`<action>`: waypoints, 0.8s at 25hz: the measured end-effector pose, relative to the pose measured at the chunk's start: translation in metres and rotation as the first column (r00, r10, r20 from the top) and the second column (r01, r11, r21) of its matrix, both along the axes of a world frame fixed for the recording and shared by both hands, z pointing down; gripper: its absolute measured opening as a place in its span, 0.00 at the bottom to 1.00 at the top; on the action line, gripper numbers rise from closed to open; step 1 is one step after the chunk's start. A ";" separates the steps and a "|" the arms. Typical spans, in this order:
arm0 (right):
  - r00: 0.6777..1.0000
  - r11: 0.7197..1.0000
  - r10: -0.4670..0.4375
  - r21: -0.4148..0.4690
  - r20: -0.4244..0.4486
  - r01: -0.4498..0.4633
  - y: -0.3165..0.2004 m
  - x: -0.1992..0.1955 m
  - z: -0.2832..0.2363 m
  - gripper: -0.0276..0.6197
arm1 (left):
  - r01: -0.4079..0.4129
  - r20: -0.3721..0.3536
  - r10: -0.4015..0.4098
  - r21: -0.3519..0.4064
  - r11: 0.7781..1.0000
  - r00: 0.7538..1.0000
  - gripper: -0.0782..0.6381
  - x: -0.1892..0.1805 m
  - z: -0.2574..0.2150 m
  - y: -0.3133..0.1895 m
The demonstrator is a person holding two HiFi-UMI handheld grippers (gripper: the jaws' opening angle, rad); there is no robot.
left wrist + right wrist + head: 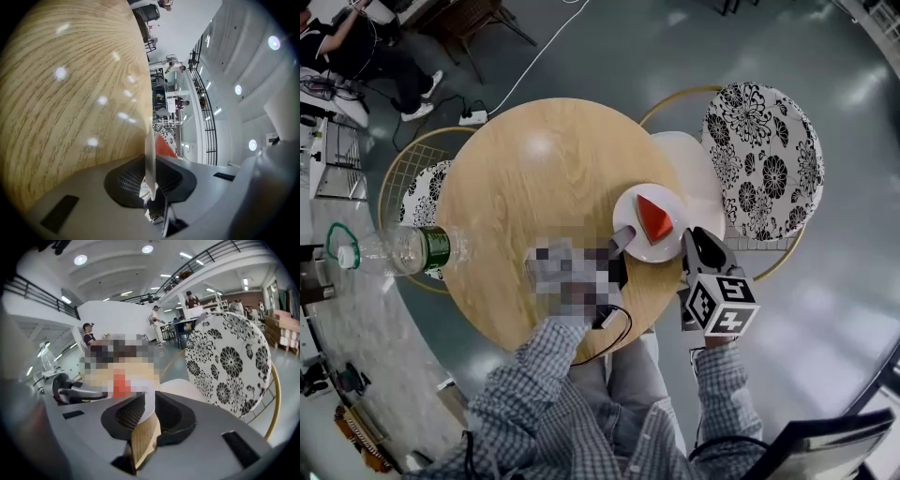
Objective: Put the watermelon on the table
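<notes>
1. The watermelon (pixel 654 219), a red wedge, is seen lying on a white plate (pixel 630 208); the plate is found over the right-hand part of the round wooden tabletop (pixel 534 178), close to its edge and near a flower-patterned chair (pixel 764 164).
2. The left gripper (pixel 619 242) is clamped on the plate's left rim; in the left gripper view the thin white rim is shown edge-on between the closed pads, with the wedge just beyond.
3. The right gripper (pixel 694 246) is set at the plate's opposite rim; in the right gripper view its jaws are closed on a narrow white strip, judged to be that rim (wood grain is glimpsed below it, so this reading is less sure than on the left).
4. The carrying is judged to be nearly done; the wedge is already above the tabletop; whether the plate's base touches the wood cannot be told from the head view.
5. What is left, by this judgement: the plate is to be settled flat, far enough inside the edge not to tip; both rims are then to be released, and the grippers drawn clear without the plate being dragged.
</notes>
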State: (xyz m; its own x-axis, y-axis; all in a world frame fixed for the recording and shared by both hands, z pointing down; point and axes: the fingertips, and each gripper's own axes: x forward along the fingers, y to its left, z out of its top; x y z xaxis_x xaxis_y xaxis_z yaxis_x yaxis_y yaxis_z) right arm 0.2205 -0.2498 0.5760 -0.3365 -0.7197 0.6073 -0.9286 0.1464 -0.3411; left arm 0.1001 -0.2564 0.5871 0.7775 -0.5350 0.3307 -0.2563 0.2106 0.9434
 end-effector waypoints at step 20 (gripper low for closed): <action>0.249 0.581 -0.553 -0.153 -0.795 0.800 0.063 -0.095 -0.003 0.10 | 0.013 0.010 -0.013 0.006 1.000 1.000 0.18 0.001 0.001 0.000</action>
